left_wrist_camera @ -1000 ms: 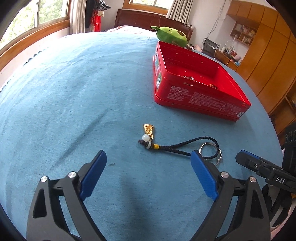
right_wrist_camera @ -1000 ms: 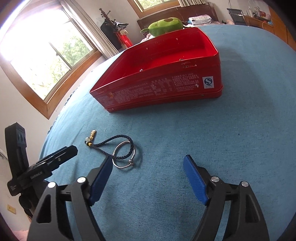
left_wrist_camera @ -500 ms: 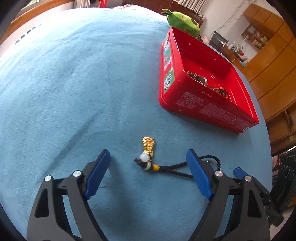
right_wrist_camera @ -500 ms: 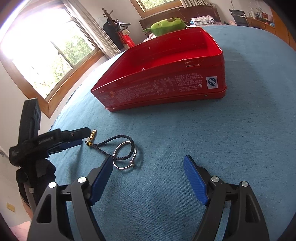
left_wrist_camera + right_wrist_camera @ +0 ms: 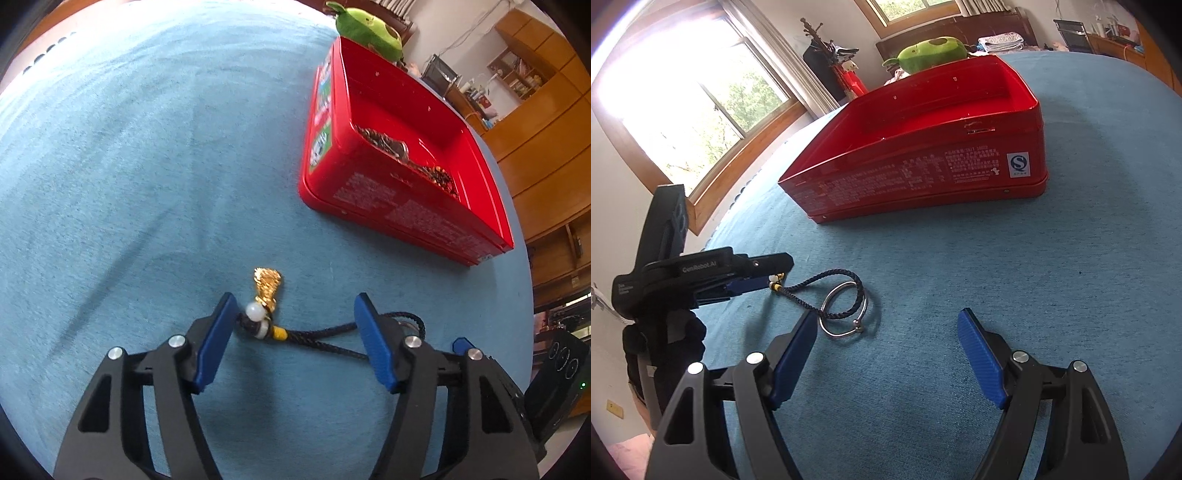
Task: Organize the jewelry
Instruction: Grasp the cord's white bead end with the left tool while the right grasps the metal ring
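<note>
A: Where is the charm keychain [image 5: 271, 325] now?

B: Flat on the blue cloth [image 5: 147, 166], well short of the red tin [image 5: 406, 218]. Its gold pendant [image 5: 267, 286] points away from the left wrist camera, the white bead [image 5: 255, 311] sits below it, and the braided black cord [image 5: 325, 338] trails right toward the steel ring [image 5: 844, 314], which only the right wrist view shows whole.

A: What has changed in the last second?

B: The left gripper [image 5: 293, 345] has come forward and down. A second ago the charm lay ahead of its tips; now the bead end lies between the blue pads [image 5: 216, 343], the left one just beside the bead, perhaps touching. The jaws have also narrowed, but they are not closed and nothing is held yet.

A: So the pick is about to happen?

B: I judge so. It straddles the knotted, beaded part, the thickest place to pinch. The cord crosses near the right pad, so closing may catch bead and cord together.

A: And the right gripper [image 5: 886, 354]?

B: Wide open, empty, hovering low over the cloth, its left pad just beside the ring. It has hardly moved.

A: How far along is the tidying?

B: The tin already holds a dark chain [image 5: 384, 142] and some gold pieces [image 5: 439, 175]. This keychain is the only piece I see still outside it. Beyond the tin sits a green plush toy [image 5: 369, 27].
</note>
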{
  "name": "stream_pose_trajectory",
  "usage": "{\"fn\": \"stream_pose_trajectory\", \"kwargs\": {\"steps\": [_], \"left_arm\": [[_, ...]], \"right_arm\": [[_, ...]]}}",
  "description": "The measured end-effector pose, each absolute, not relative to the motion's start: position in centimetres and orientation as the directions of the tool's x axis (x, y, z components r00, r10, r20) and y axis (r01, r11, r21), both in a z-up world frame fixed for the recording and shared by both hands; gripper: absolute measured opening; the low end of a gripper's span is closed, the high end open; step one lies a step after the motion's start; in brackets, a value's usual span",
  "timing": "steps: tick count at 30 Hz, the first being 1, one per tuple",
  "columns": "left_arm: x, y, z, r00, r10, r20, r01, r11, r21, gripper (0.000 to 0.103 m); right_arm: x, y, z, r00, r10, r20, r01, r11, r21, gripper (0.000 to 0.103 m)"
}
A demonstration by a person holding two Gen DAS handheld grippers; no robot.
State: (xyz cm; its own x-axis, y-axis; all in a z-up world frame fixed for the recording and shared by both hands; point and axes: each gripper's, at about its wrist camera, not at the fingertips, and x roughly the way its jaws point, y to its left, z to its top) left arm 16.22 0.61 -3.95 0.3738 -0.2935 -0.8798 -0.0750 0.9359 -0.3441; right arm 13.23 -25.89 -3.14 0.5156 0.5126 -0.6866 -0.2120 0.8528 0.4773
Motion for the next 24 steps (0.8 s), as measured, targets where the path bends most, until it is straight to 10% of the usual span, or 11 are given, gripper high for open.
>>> {"fn": "stream_pose_trajectory", "kwargs": {"steps": [4, 10, 24], "left_arm": [[16.4, 0.1, -4.0, 0.34, -0.272, -0.9, -0.103, 0.941, -0.323, 0.061], [17.0, 0.5, -4.3, 0.328, -0.243, -0.913, -0.133, 0.945, -0.299, 0.014], [15.7, 4.0, -3.0, 0.43, -0.277, -0.859, -0.128, 0.924, -0.361, 0.013]], "right_arm": [[13.2, -25.9, -3.1, 0.511, 0.524, -0.681, -0.222, 0.846, 0.485, 0.079], [13.2, -25.9, -3.1, 0.507, 0.536, -0.675, -0.227, 0.839, 0.495, 0.079], [13.4, -25.9, -3.2, 0.502, 0.533, -0.682, -0.226, 0.841, 0.491, 0.077]]}}
